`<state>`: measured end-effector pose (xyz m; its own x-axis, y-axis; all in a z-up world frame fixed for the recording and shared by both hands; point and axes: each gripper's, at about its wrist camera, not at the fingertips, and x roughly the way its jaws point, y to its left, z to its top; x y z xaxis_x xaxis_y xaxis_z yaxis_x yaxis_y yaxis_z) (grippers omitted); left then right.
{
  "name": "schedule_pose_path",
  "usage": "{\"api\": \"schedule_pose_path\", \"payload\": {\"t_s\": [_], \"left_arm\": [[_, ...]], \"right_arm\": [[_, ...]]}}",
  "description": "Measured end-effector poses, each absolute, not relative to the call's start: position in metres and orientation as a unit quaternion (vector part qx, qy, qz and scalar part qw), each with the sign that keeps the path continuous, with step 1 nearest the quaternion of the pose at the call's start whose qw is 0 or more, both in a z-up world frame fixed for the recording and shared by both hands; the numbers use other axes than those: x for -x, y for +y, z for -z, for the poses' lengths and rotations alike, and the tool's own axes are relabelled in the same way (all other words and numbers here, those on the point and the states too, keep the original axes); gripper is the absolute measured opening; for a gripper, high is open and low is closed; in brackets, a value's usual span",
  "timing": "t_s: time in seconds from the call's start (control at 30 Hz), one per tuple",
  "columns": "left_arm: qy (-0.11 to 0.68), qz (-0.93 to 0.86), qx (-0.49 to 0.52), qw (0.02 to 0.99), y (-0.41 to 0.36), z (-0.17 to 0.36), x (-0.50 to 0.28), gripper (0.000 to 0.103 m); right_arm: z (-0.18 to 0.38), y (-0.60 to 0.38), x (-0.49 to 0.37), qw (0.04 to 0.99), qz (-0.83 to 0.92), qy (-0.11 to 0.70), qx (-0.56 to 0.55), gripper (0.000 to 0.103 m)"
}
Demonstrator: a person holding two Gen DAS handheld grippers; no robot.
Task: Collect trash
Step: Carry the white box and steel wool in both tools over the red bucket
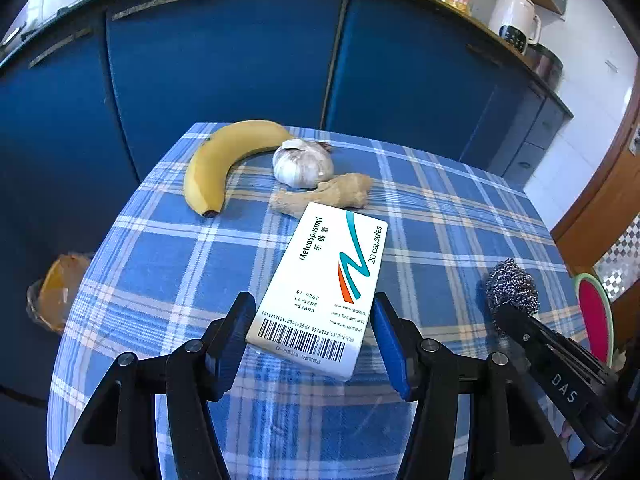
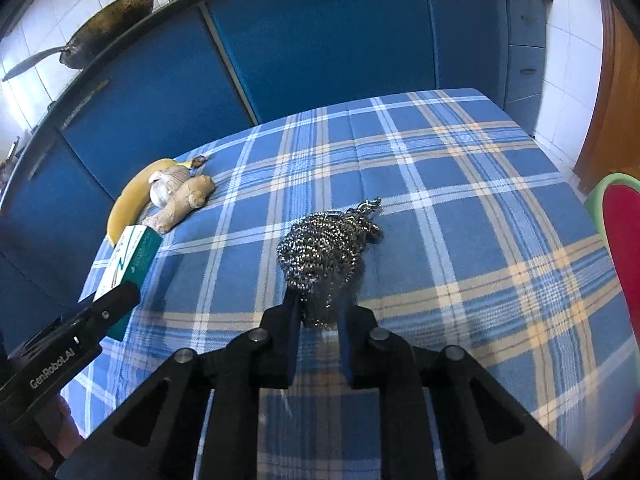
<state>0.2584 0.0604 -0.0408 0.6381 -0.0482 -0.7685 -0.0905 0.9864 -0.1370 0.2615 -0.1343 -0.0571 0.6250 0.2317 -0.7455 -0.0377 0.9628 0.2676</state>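
Note:
A white medicine box (image 1: 324, 292) marked "MeteoSpasmyl 20 capsules" is between the blue pads of my left gripper (image 1: 312, 320), which is shut on its near end and holds it tilted above the checked tablecloth (image 1: 160, 248). The box also shows in the right wrist view (image 2: 128, 260). My right gripper (image 2: 318, 308) is shut on a steel wool scourer (image 2: 324, 248), which also shows in the left wrist view (image 1: 512, 286).
A banana (image 1: 224, 160), a garlic bulb (image 1: 302, 164) and a piece of ginger (image 1: 328, 194) lie at the table's far left. A brown-lined bin (image 1: 56, 292) stands on the floor left of the table. Blue cabinets (image 1: 224, 60) stand behind. A red chair (image 2: 624, 240) is on the right.

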Motion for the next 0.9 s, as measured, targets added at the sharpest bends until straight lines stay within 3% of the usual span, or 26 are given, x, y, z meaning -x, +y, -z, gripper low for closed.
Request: {"api": "schedule_pose_path", "payload": {"t_s": [0.9], "left_arm": [[0.387,0.091,0.051,0.916,-0.026,-0.013,-0.197,0.060]], "right_arm": [[-0.009,-0.217,-0.150,0.925,-0.058,0.345,-0.148,0.018]]}}
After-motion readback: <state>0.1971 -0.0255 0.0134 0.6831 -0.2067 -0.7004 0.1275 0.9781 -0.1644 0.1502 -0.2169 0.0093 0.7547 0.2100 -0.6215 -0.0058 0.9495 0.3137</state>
